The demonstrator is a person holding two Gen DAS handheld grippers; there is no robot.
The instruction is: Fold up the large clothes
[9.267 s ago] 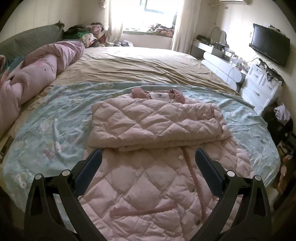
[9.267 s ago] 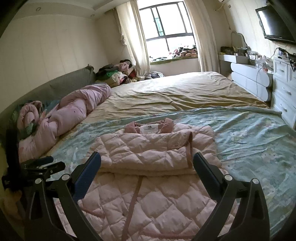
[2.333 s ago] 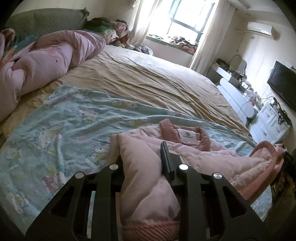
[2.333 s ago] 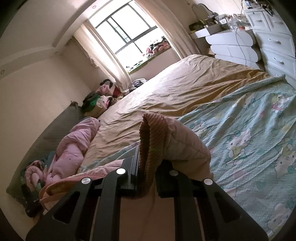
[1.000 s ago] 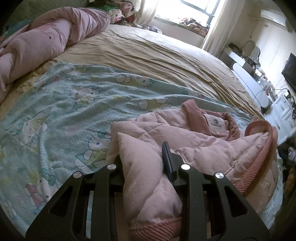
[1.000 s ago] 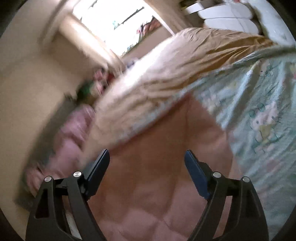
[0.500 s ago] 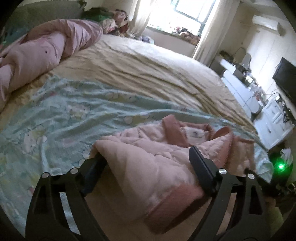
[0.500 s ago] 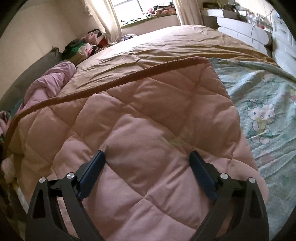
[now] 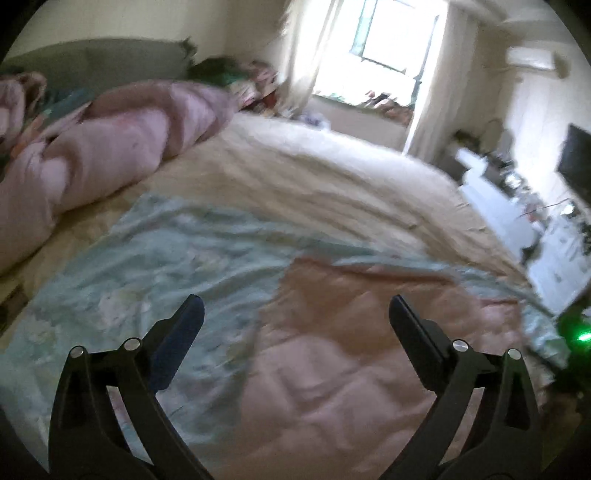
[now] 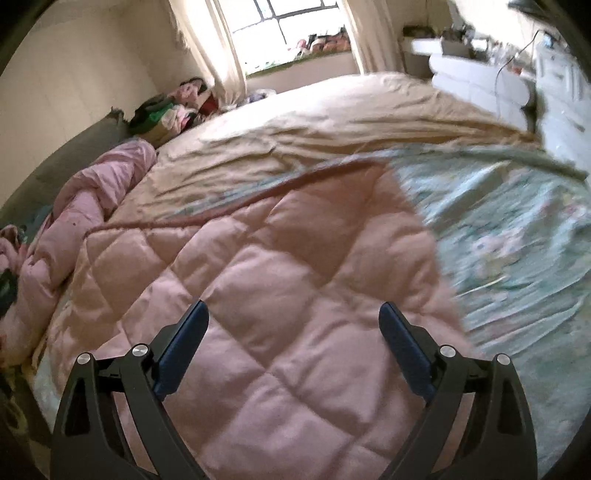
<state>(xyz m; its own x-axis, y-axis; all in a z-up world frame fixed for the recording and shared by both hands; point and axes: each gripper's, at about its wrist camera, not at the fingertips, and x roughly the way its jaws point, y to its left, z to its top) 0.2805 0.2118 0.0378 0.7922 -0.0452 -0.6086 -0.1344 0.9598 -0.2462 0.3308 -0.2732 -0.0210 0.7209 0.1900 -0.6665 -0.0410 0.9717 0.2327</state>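
We tilt both grippers down over the coat [image 10: 280,280]: left gripper [image 9: 295,314] just opened wide, right gripper [image 10: 293,321] wide, both empty.

Both cameras sit low behind their own fingers [image 9: 188,317] [image 10: 192,325], which rise from the bottom of each frame, and look forward and downward across the bed [image 9: 332,177] toward the window [image 10: 291,22] at the top. The left wrist view, blurred, has the pink quilted coat [image 9: 351,369] at lower right. The right wrist view is closer, the coat filling its lower centre. Both share the coat, the patterned blue sheet [image 9: 147,258] and the pink duvet [image 10: 96,192] at left.
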